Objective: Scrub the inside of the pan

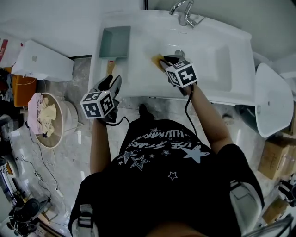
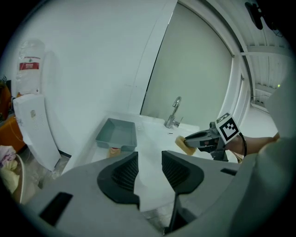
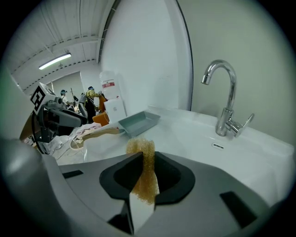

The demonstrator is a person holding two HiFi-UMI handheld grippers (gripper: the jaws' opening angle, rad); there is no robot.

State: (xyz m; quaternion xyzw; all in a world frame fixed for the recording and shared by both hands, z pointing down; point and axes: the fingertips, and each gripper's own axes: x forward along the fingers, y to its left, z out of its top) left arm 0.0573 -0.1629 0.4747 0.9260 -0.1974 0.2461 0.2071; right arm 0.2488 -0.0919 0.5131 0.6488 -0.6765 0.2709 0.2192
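Note:
A grey rectangular pan (image 1: 114, 41) with a wooden handle (image 1: 110, 67) lies on the sink's left ledge. It also shows in the left gripper view as the pan (image 2: 118, 134) and in the right gripper view as the pan (image 3: 138, 122). My right gripper (image 1: 165, 60) hangs over the basin, shut on a yellow sponge (image 1: 157, 60). That sponge (image 3: 145, 171) is squeezed between the right gripper's (image 3: 147, 173) pads. My left gripper (image 1: 111, 83) sits at the sink's front left edge, just short of the handle. The left gripper (image 2: 149, 166) is open with nothing between its jaws.
A white sink (image 1: 222, 51) has a chrome faucet (image 1: 185, 14) at the back and a drain (image 1: 179, 52). On the floor to the left are a white box (image 1: 41, 60) and a round basket of cloths (image 1: 46, 118). A white basin (image 1: 273, 99) stands on the right.

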